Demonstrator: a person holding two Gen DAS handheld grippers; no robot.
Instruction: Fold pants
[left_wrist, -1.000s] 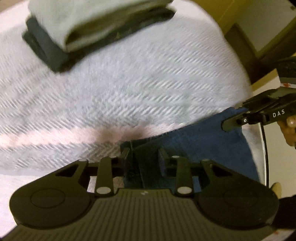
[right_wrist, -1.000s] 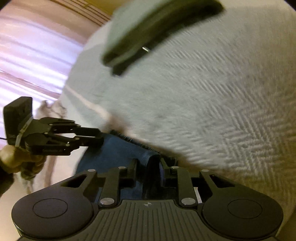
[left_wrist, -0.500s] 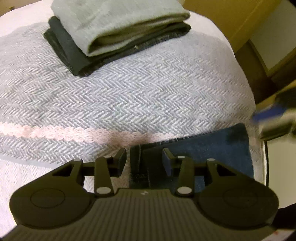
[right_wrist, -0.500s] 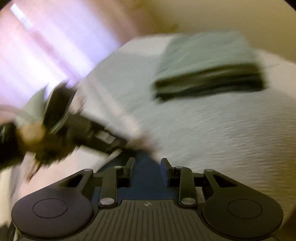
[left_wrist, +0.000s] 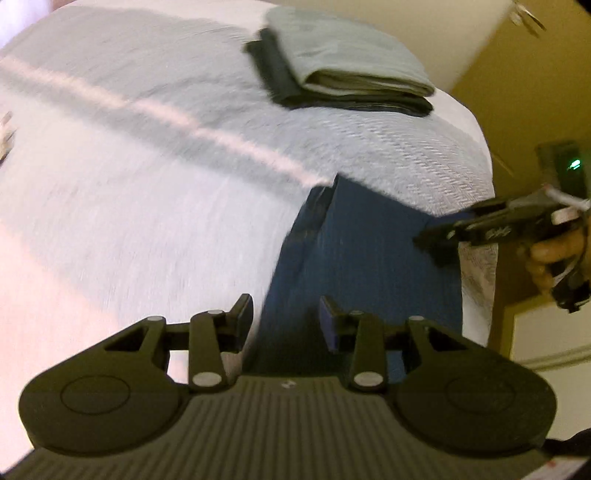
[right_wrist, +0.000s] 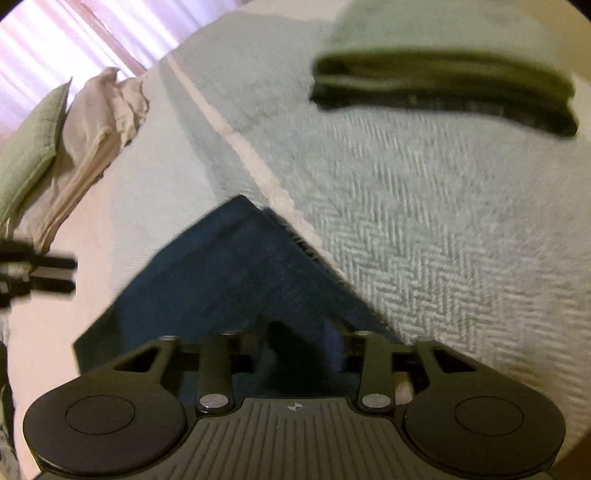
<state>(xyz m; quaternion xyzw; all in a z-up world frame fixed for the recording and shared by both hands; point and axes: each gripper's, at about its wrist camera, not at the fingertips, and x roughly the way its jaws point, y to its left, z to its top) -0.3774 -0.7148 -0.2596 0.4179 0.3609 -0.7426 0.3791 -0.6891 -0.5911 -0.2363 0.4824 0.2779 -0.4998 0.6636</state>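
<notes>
The dark blue pants (left_wrist: 369, 258) lie folded flat on the grey herringbone bed cover (left_wrist: 147, 166), near its right edge. My left gripper (left_wrist: 286, 321) is open, its fingers apart over the near end of the pants. In the left wrist view my right gripper (left_wrist: 439, 240), held by a hand (left_wrist: 546, 254), hovers over the pants' right edge. In the right wrist view the pants (right_wrist: 229, 280) form a blue corner in front of my open right gripper (right_wrist: 299, 347), and cloth hides part of its fingertips. The left gripper (right_wrist: 55, 275) shows at the left edge.
A stack of folded clothes (left_wrist: 343, 74), grey-green on black, sits further back on the bed (right_wrist: 443, 81). A green pillow (right_wrist: 33, 147) and crumpled beige cloth (right_wrist: 99, 122) lie at the far left. The bed's edge (left_wrist: 484, 166) drops off beside a yellow wall.
A second ago both grippers were shut on the pants' edge. Both have opened and let go, then pulled back and swung; the pants now lie flat.
</notes>
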